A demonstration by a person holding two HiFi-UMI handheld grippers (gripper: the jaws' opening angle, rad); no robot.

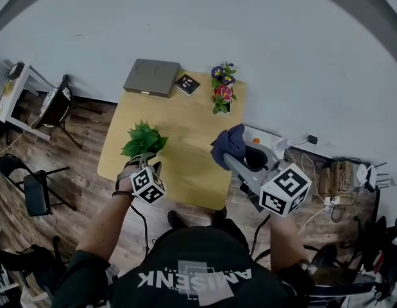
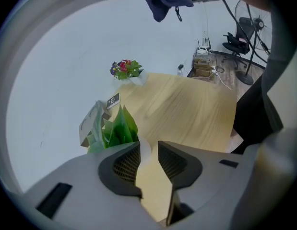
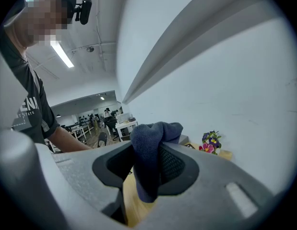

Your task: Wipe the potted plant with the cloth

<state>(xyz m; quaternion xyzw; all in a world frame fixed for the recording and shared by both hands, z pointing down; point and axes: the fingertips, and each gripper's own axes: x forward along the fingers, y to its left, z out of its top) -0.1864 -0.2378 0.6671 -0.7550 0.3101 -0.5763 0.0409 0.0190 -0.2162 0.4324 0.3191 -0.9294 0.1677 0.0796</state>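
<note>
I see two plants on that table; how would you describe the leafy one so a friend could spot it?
Find the pale wooden table against the white wall. On its front left part, just beyond the left gripper, stands a small potted plant. It is all plain green leaves, while the other plant, at the back edge, has purple and pink flowers.

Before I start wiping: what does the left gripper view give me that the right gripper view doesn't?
Only the left gripper view: the green potted plant just beyond the left gripper, whose jaws stand apart and grip nothing, and most of the wooden table top. Only the right gripper view: the right gripper shut on the dark blue cloth, plus the person's arm and an office room behind. Both: the cloth, the flower pot by the wall, and some of the table.
</note>
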